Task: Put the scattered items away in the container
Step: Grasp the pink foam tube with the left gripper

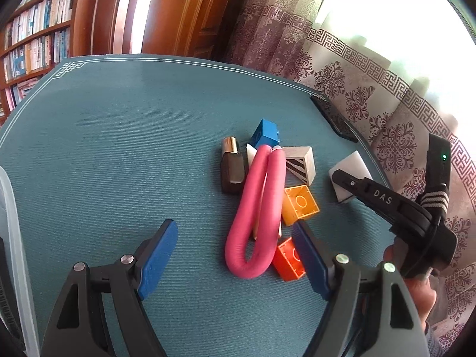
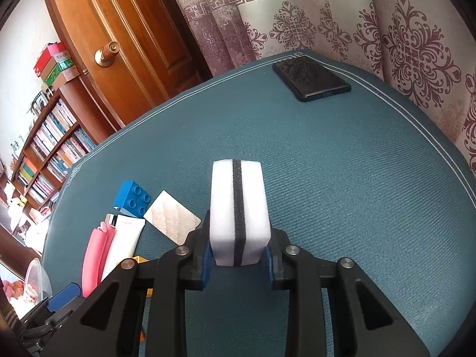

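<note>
My left gripper [image 1: 238,255] hangs open low over the teal mat [image 1: 119,148], its blue pads straddling the near loop of a folded pink foam tube [image 1: 258,208]. Around the tube lie a red brick [image 1: 290,260], an orange brick [image 1: 300,203], a blue brick [image 1: 264,134], a striped white block [image 1: 300,163] and a brown tube with a gold cap [image 1: 232,166]. My right gripper [image 2: 238,253] is shut on a white sponge with a black stripe [image 2: 238,211]. The left wrist view shows that sponge [image 1: 354,166] at the pile's right; whether it touches the mat is unclear.
A black phone [image 2: 311,80] lies at the mat's far corner by the patterned curtain [image 2: 386,29]. A translucent container rim [image 1: 12,238] shows at the far left edge. A wooden door [image 1: 184,15] and bookshelves [image 1: 35,35] stand behind. A white tube [image 2: 125,241] lies beside the pink one.
</note>
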